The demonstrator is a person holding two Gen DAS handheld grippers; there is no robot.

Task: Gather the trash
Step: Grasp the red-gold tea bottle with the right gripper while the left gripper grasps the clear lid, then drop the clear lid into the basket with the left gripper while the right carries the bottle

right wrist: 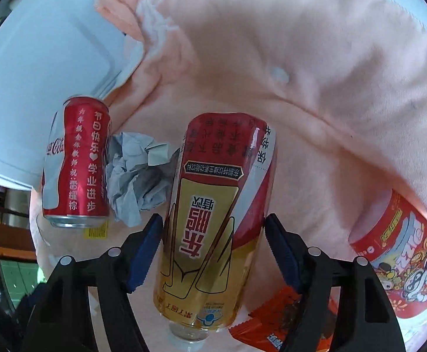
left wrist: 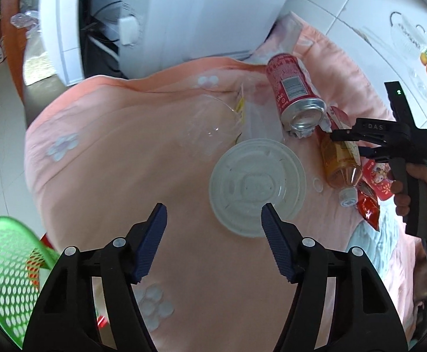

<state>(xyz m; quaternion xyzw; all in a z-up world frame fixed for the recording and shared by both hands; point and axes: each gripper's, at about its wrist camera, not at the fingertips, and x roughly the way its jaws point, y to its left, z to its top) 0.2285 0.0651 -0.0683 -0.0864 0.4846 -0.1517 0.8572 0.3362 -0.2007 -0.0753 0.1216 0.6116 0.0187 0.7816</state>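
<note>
Trash lies on a pink quilt (left wrist: pixel 110 152). A white plastic lid (left wrist: pixel 257 187) lies just ahead of my open, empty left gripper (left wrist: pixel 213 220). A red cola can (left wrist: pixel 294 94) lies on its side beyond it, also in the right wrist view (right wrist: pixel 75 161), with crumpled grey paper (right wrist: pixel 137 176) beside it. A yellow-and-red drink bottle (right wrist: pixel 216 220) lies between the open jaws of my right gripper (right wrist: pixel 213 231), pads close to its sides but apart. The right gripper (left wrist: pixel 348 143) shows over the bottle (left wrist: pixel 340 158) in the left wrist view.
A clear plastic cup (left wrist: pixel 210 126) lies left of the can. Red snack wrappers (right wrist: pixel 401 264) and an orange packet (right wrist: pixel 277 316) lie right of the bottle. A green perforated basket (left wrist: pixel 5 272) sits at lower left. A white appliance (left wrist: pixel 169 14) stands behind the quilt.
</note>
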